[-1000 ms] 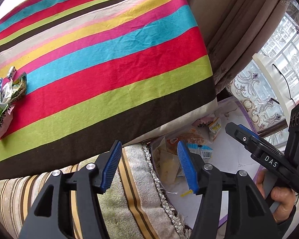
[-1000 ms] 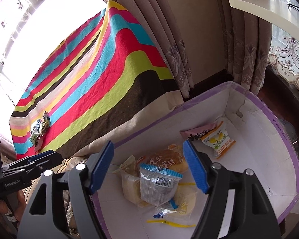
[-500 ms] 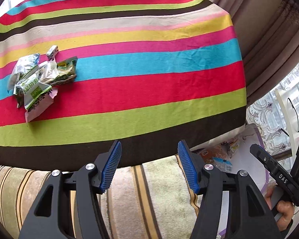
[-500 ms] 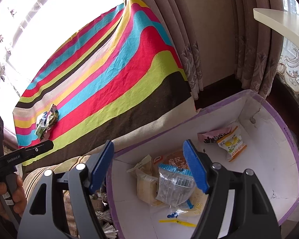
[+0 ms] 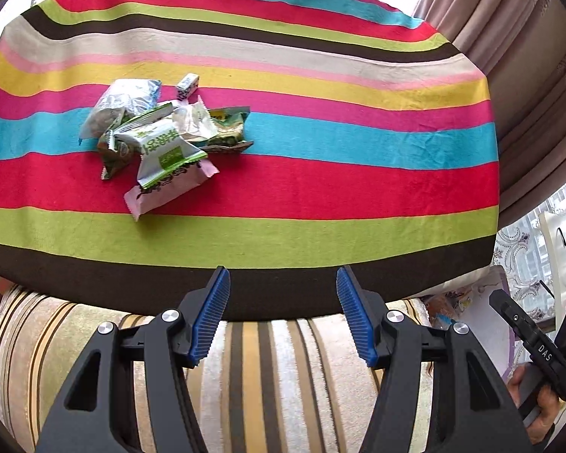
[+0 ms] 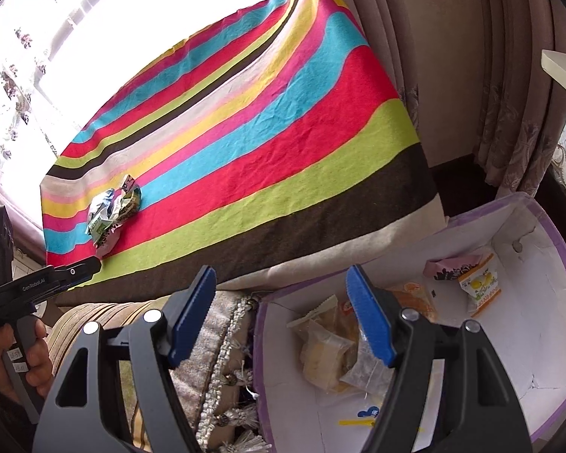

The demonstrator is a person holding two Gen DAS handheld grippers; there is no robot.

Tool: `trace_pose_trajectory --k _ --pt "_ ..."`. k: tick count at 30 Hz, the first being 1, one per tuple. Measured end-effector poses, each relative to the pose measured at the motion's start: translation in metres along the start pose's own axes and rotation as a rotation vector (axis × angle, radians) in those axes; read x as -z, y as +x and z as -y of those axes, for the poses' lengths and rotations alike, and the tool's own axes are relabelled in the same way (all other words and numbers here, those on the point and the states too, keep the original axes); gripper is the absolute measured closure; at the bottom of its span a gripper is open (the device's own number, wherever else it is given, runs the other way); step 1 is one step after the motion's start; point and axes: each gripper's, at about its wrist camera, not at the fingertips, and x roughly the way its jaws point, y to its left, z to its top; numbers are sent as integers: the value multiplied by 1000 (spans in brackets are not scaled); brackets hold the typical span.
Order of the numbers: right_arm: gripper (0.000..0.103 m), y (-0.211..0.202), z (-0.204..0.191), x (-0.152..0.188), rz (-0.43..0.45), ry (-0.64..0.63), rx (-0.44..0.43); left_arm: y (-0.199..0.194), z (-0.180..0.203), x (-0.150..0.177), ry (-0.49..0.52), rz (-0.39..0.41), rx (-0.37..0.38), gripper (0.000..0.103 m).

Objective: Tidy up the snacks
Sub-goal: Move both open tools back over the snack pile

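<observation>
A heap of snack packets (image 5: 158,139) lies on the striped tablecloth (image 5: 320,173), left of centre; from the right wrist it shows far off as a small snack heap (image 6: 113,211). My left gripper (image 5: 283,283) hangs open and empty over the table's near edge, well short of the heap. My right gripper (image 6: 281,283) is open and empty too, above the rim of a white box with a purple edge (image 6: 547,339). Several snack packets (image 6: 332,351) lie in the box, with a lemon-print packet (image 6: 479,283) further back.
A striped sofa cushion (image 5: 275,377) runs below the table's front edge. Beige curtains (image 6: 471,75) hang at the right of the table. A hand (image 6: 22,355) holds the left gripper's handle at the left of the right wrist view.
The left gripper has swung left from the box toward the table, so the snack heap now sits nearer the view's middle. The right gripper has drawn back and left from over the box.
</observation>
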Motion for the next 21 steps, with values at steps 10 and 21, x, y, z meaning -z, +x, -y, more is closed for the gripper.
trace_pose_trajectory --k 10,21 --pt "31 20 -58 -1 -48 -97 -50 -16 -69 -5 -136 25 -18 46" --pt "31 46 -114 0 -115 -179 -70 -16 -100 -25 -214 54 10 46"
